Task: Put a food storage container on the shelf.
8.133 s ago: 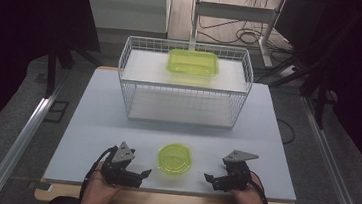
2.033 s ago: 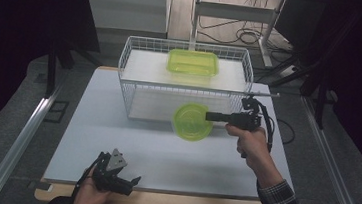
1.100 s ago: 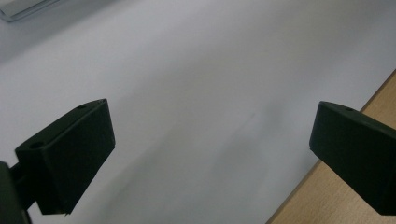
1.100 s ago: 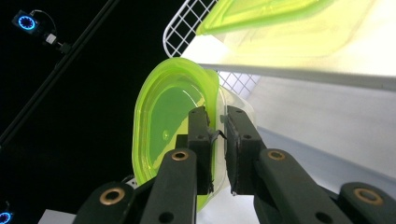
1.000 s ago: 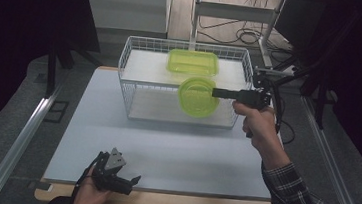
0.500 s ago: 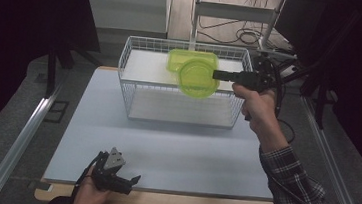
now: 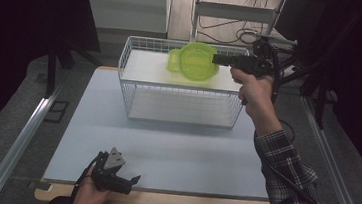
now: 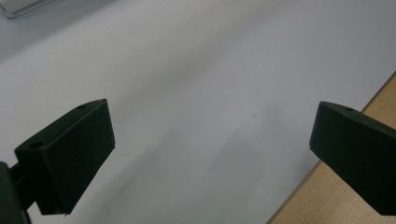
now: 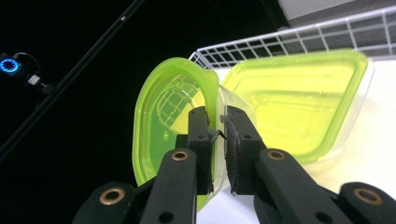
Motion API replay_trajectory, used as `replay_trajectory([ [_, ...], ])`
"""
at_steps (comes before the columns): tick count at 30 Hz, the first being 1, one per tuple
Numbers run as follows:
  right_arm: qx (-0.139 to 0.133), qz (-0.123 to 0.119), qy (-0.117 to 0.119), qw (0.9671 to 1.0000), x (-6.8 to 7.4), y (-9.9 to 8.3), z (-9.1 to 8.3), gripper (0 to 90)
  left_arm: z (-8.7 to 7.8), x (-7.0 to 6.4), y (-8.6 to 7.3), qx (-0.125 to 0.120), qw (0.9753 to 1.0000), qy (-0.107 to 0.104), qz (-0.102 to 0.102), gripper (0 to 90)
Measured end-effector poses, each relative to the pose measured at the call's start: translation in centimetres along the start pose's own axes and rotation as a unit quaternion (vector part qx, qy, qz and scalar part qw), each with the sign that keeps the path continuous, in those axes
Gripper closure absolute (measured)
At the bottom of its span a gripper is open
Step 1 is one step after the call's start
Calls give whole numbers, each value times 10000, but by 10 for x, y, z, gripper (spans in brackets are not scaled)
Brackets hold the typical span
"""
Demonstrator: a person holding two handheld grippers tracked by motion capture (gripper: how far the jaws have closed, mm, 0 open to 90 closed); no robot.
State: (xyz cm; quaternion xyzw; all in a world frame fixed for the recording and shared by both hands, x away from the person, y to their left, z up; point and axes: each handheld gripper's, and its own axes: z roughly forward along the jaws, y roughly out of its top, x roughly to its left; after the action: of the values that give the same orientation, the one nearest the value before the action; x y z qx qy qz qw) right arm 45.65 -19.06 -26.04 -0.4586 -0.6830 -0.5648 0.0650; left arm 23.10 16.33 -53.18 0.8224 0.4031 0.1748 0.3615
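Pale tabletop [image 7: 164, 145], wire basket [image 7: 180, 89] at far side. Right gripper [image 7: 223, 60] clamped on round green container [image 7: 198, 61] rim, held over basket beside rectangular green container [image 9: 303, 102]. Left gripper [image 7: 128, 181] wide apart, empty, resting near front edge. Best lowered level, released gently onto basket shelf.

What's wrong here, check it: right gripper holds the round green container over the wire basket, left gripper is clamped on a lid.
The left gripper is not clamped on a lid: the left gripper view shows its jaws wide open above the bare white table. The rest stands.
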Motion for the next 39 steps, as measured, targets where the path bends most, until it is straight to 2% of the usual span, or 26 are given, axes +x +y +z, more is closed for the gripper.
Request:
replay_trajectory([
  [8, -68, -44, -189, 9998, 4, 14, 10, 813, 0, 0, 0, 8, 10000, -6, 3, 0],
  [19, -105, -2, -471, 9988, 0, 27, 24, 812, 1, 0, 0, 51, 10000, -25, 10, 0],
  [25, -65, 87, -595, 9982, -5, 27, 34, 812, 2, 0, -1, 90, 10000, -27, 10, 0],
  [29, -133, 195, -662, 9975, -9, 28, 37, 808, 2, -1, 0, 109, 9999, -30, 25, 0],
  [31, -169, 203, -766, 9967, -8, 28, 39, 799, 2, 0, -1, 107, 9999, -31, 22, 0],
  [37, -215, 34, -1160, 9930, -6, 29, 43, 767, 3, -1, -1, 168, 9998, -45, 46, 0],
  [39, -212, 13, -1224, 9923, -7, 29, 44, 761, 3, -1, -1, 174, 9998, -42, 58, 0],
])
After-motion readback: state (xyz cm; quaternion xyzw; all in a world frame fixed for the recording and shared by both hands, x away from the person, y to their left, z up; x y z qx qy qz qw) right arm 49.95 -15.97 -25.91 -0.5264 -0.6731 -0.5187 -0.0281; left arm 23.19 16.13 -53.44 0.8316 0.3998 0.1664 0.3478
